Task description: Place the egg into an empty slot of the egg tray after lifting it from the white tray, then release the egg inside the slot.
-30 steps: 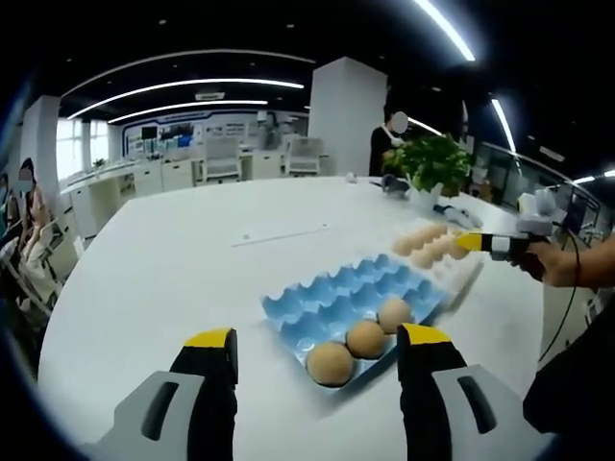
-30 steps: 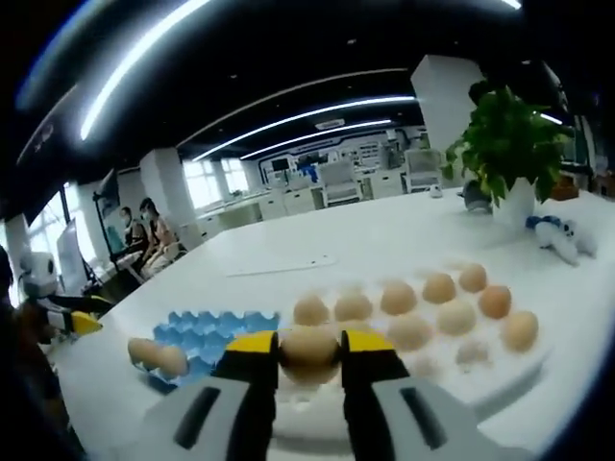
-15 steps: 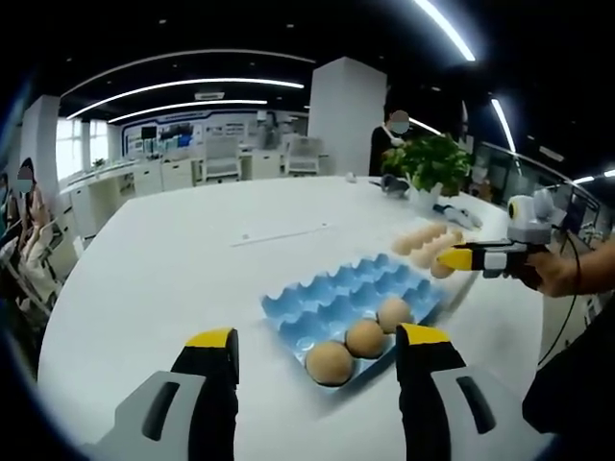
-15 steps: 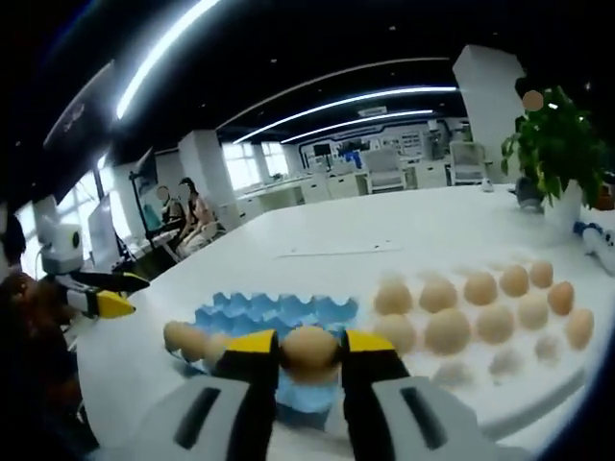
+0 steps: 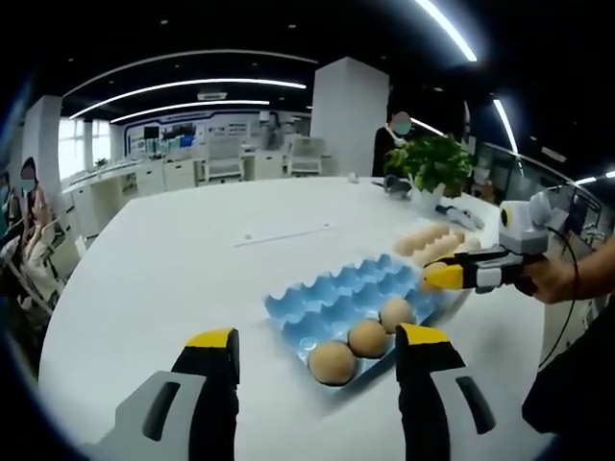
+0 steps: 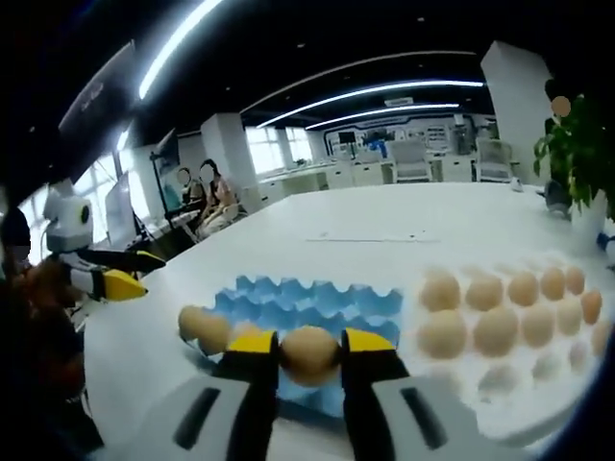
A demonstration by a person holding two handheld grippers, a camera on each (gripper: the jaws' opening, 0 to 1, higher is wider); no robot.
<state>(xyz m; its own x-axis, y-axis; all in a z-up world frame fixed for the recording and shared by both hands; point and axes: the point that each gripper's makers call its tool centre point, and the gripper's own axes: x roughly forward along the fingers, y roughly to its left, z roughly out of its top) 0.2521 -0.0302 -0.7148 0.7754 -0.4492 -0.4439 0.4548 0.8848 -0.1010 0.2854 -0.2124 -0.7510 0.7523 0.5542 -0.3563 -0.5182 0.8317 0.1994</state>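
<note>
A blue egg tray (image 5: 351, 303) lies on the white table with three brown eggs (image 5: 366, 338) in its near row. My left gripper (image 5: 317, 344) hangs open just short of it, nothing between its fingers. My right gripper (image 5: 452, 277) comes in from the right over the tray's far right edge. In the right gripper view that gripper (image 6: 308, 351) is shut on a brown egg (image 6: 308, 354) held above the blue egg tray (image 6: 306, 305). The white tray (image 6: 524, 370) with several eggs (image 6: 497, 328) lies to the right. The left gripper (image 6: 120, 283) shows at the left edge.
A potted plant (image 5: 430, 165) stands at the table's far right, with a sheet of paper (image 5: 283, 233) farther back on the table. People sit at the left (image 6: 204, 197) and one stands by a white pillar (image 5: 348, 115). Desks and chairs fill the room behind.
My right gripper has carried the egg leftward from over the white tray to over the blue egg tray. The left gripper has stayed still and open.
</note>
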